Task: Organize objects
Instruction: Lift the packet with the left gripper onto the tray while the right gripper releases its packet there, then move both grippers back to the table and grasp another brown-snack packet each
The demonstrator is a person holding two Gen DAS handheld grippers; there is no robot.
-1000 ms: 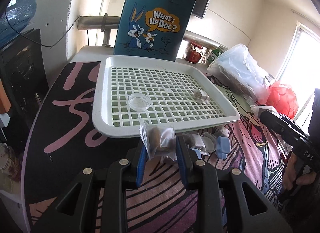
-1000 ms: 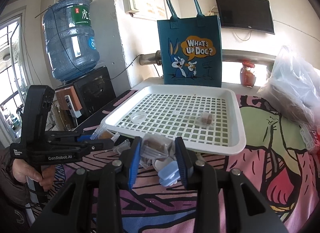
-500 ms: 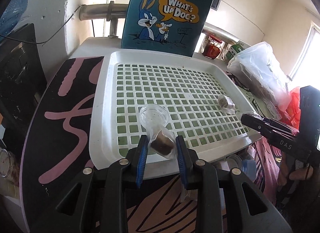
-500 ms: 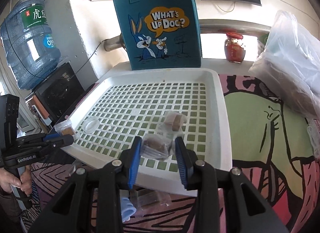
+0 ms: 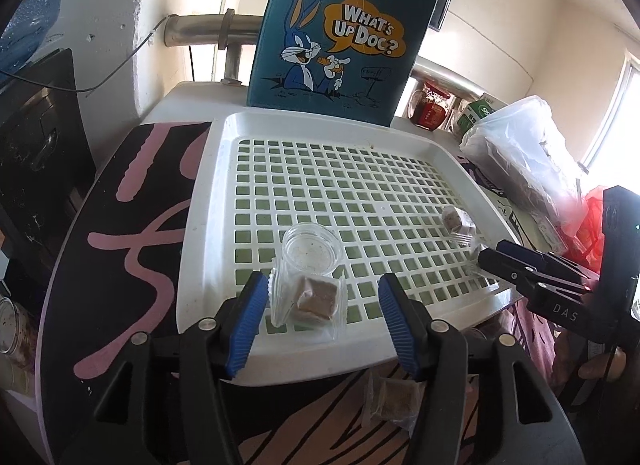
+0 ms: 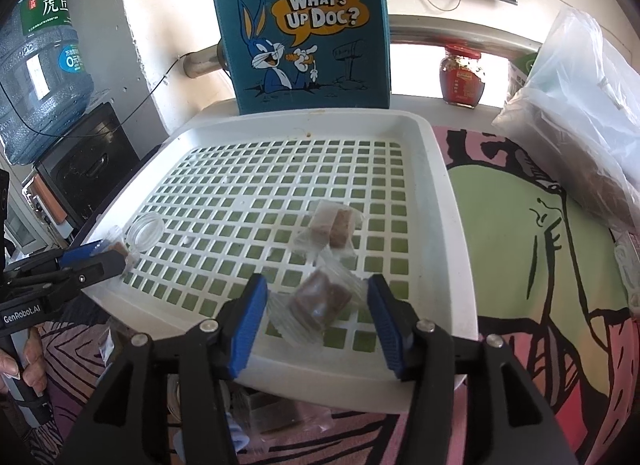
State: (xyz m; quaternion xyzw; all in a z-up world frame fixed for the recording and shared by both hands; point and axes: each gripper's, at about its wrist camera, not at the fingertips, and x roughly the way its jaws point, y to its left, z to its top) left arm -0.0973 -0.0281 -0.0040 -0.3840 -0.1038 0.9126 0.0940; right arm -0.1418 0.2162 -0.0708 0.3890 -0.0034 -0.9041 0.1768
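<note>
A white slotted tray (image 5: 208, 201) (image 6: 452, 201) lies on the patterned cloth. My left gripper (image 5: 322, 295) hangs over its near left corner with jaws opening; a clear packet with a brown cube (image 5: 310, 301) lies on the grid between the pads, touching neither. A small clear lid (image 5: 312, 253) (image 6: 145, 230) sits just behind it. My right gripper (image 6: 316, 303) is over the near right part, jaws opening too, with a second wrapped brown cube (image 6: 320, 303) lying free between them. A third packet (image 6: 334, 225) (image 5: 458, 221) rests farther in.
A teal cartoon tote bag (image 5: 340, 33) (image 6: 308, 25) stands behind the tray. A red jar (image 6: 460, 77) and a full plastic bag (image 6: 580, 113) are at the right. More wrapped packets (image 5: 394, 399) (image 6: 280, 413) lie on the cloth below the tray's front edge. A water bottle (image 6: 40, 65) stands left.
Both grippers carried their packets from the cloth over the tray's front edge, lowered them, and have opened; each packet now lies on the grid.
</note>
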